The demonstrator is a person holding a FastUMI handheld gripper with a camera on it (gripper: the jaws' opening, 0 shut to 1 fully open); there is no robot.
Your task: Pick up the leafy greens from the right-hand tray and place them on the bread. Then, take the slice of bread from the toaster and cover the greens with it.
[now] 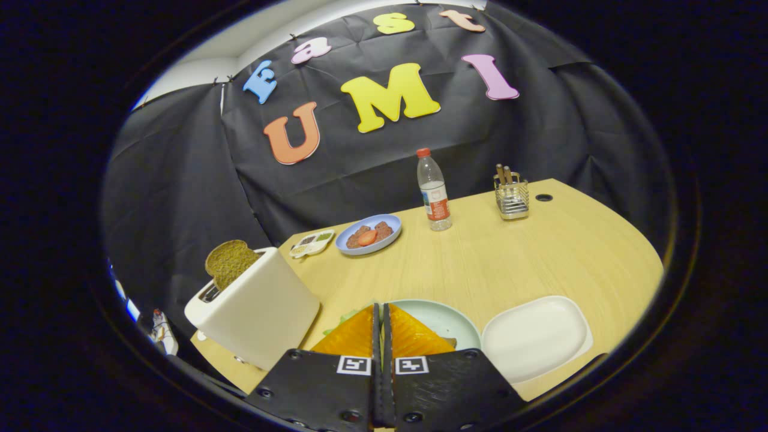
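Gripper (pixel 381 312) fingers pressed together, nothing visibly held between them, over a pale green plate (pixel 447 321). Bit of leafy greens (pixel 343 316) peeks out on the plate just left of the fingers (bread under them not visible). White tray (pixel 534 336) to the right — bare. Toaster (pixel 255 309) to the left, bread slice (pixel 230 262) sticking up from its slot. Far ahead — blue plate (pixel 367 235), water bottle (pixel 433 192).

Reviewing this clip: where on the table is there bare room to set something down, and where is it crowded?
Bare wood lies between the water bottle, the utensil holder and the white tray, which itself looks empty. Another strip runs between the blue plate and the pale green plate. Crowded: near the toaster, where the gripper, fingers closed together, hangs over the green plate.
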